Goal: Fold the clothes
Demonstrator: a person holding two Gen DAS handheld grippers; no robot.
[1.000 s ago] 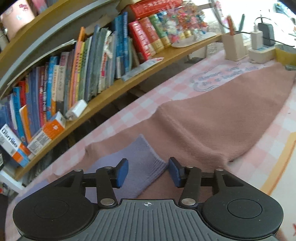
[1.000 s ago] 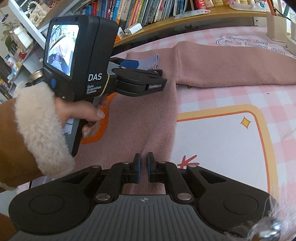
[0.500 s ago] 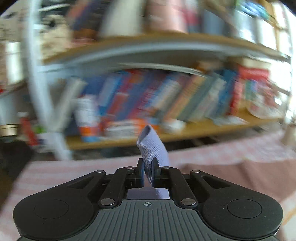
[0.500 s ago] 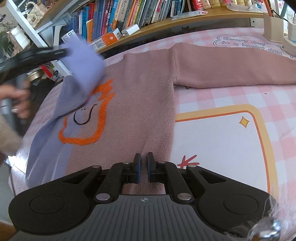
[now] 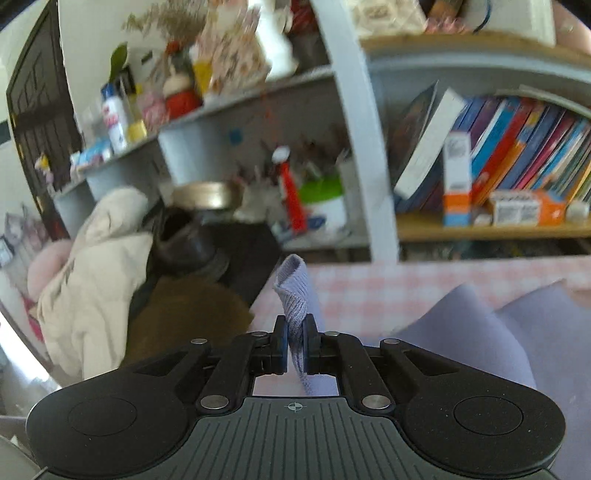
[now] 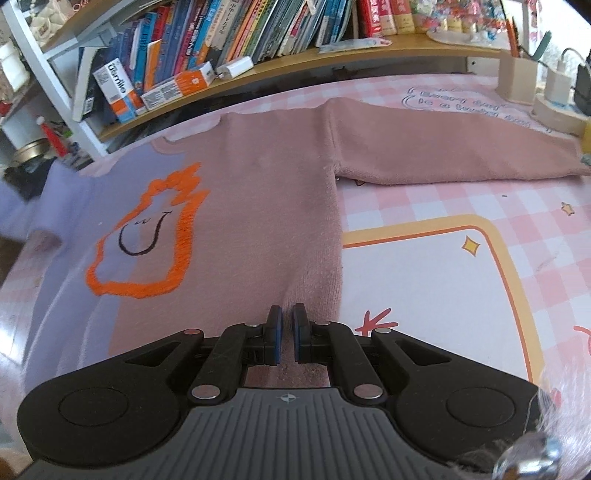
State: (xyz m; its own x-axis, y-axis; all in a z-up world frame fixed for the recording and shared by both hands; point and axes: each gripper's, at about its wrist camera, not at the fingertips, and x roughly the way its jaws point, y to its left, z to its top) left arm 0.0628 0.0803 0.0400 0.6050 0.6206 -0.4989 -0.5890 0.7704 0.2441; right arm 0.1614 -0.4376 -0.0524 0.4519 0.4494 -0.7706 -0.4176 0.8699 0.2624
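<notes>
The table [image 6: 424, 280] under its pink checked cover carries the sweater [image 6: 258, 206], spread flat, its pink sleeve [image 6: 443, 147] stretched toward the far right. Near the sweater's hem, the right gripper [image 6: 287, 334] has its fingers nearly together, pinching the pink knit. The left gripper [image 5: 294, 345] has its fingers clamped on the lilac cuff [image 5: 293, 291], raised off the sweater. Only the left wrist view shows this grip; only the right shows the orange motif [image 6: 144, 240].

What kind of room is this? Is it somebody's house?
Probably a lived-in home study or bedroom: a shelf crammed with books, a pink checked table cover with a sweater spread on it, and a jacket heaped nearby.
</notes>
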